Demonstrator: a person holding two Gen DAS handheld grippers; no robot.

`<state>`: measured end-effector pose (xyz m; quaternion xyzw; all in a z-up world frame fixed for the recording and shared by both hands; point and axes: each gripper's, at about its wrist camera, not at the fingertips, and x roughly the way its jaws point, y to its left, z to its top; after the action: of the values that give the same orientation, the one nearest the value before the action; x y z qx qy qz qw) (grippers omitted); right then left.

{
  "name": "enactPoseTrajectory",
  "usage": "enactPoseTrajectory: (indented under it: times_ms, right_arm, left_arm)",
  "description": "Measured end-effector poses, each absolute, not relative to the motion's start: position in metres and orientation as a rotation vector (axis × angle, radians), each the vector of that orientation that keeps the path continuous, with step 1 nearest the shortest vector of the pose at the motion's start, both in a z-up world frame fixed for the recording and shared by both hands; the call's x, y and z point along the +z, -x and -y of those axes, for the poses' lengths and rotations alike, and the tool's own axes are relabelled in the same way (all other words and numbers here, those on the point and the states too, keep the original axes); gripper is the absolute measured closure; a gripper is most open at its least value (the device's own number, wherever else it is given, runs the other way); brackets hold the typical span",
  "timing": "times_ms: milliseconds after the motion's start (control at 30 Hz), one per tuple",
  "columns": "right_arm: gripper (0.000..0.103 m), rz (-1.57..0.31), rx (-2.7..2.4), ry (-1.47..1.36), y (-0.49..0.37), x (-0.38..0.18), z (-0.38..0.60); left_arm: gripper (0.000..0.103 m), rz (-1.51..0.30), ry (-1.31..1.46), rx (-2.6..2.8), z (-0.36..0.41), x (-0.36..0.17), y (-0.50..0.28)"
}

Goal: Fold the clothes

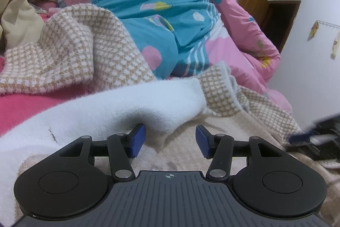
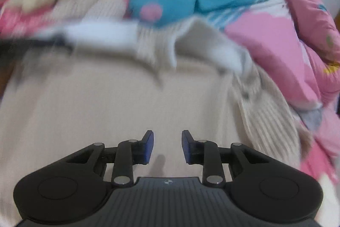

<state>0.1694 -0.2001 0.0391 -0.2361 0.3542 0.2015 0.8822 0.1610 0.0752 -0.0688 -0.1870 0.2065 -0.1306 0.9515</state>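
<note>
Across the pink-sheeted bed lies the fuzzy beige-and-white checked knit garment, its white lining turned over. Left gripper jaws stand half open at that fold, gripping nothing; right gripper jaws stand narrowly apart, empty. Next comes regrasping an edge.

Beige-white checked fuzzy garment rumpled on bed, white lining turned outward.

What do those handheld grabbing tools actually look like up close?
Both look alike. The left tool and the right tool each have a ribbed dark grey body with a small crosshair mark, two round black discs, black link arms with silver pivots, and blue pads on the fingers. No cables or sleeves show.
</note>
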Motion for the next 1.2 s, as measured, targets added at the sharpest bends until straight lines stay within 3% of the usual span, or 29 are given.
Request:
enactPoseTrajectory:
  times_ms: [200,333,467,567,733,933,1200]
  right_arm:
    - [0.077,-0.719,0.428,0.357,-0.291,-0.030,0.170]
    - [0.078,-0.623,0.476,0.368,-0.332,-0.035,0.141]
    - [0.083,-0.463,0.567,0.233,-0.360,0.002,0.123]
    - [0.083,-0.448,0.602,0.179,-0.395,0.007,0.096]
    - [0.083,-0.555,0.576,0.206,-0.436,-0.034,0.060]
    - [0.081,-0.515,0.609,-0.043,-0.403,0.007,0.130]
    - [0.081,-0.805,0.592,0.220,-0.414,-0.033,0.130]
  left_arm:
    - [0.051,-0.380,0.390,-0.216,-0.080,-0.067,-0.156]
    - [0.051,-0.339,0.379,-0.205,-0.081,-0.065,-0.150]
    - [0.050,-0.317,0.383,-0.210,-0.084,-0.062,-0.147]
    - [0.050,-0.331,0.394,-0.215,-0.085,-0.064,-0.151]
    - [0.050,-0.368,0.405,-0.208,-0.088,-0.068,-0.157]
    - [0.050,-0.377,0.426,-0.181,-0.093,-0.070,-0.157]
    - [0.050,-0.364,0.412,-0.152,-0.090,-0.068,-0.156]
